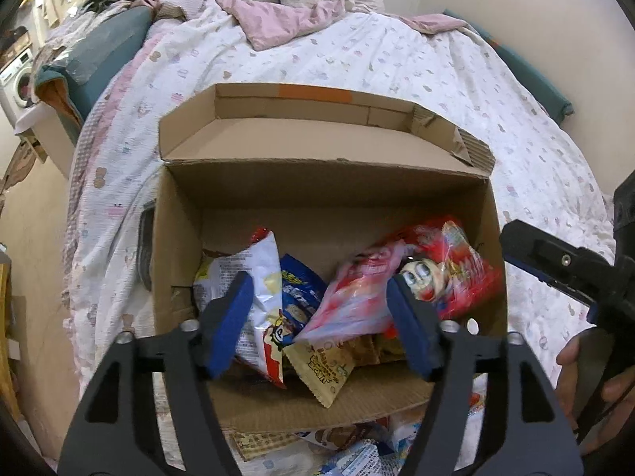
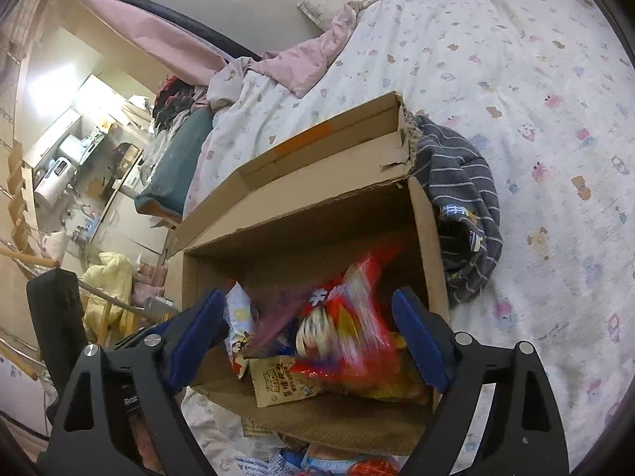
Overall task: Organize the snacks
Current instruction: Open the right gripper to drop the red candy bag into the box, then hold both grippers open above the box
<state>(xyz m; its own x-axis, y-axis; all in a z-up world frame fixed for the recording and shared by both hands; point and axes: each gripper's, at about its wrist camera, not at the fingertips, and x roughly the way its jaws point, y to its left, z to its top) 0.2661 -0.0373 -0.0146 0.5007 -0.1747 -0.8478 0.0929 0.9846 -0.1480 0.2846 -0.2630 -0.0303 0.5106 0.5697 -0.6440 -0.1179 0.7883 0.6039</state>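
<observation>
Snack packets lie heaped in the bottom of my cardboard box [image 1: 186, 261], which sits on the printed bedspread [image 1: 416, 71] with its far flap standing up. My left gripper [image 1: 321, 317] hangs over the box's near edge, spread wide, and nothing sits between its blue pads [image 1: 232, 321]. Behind them I see a white crinkled bag [image 1: 258, 273], a blue packet [image 1: 299, 297], a beige packet [image 1: 321, 369] poking over the near flap, and a red bag [image 1: 456, 273] with a cartoon face.

My right gripper [image 2: 313, 337] is also released, fingers far apart and gripping nothing. The red bag [image 2: 353, 317] is smeared with motion blur in the right wrist view, so I cannot tell whether it touches either pad or is simply dropping among the others. The beige packet [image 2: 278, 380] lies just below it, on the near flap.

From the left wrist view, my right gripper [image 1: 555, 265] shows at the right edge, outside the box wall, with my right hand [image 1: 587, 377] partly cut off. More wrappers [image 1: 357, 452] lie on the bed in front of the box, mostly hidden by the gripper frame. A grey striped cloth [image 2: 464, 198] is bunched against the box's right wall. The lower packets are buried and hard to read.
</observation>
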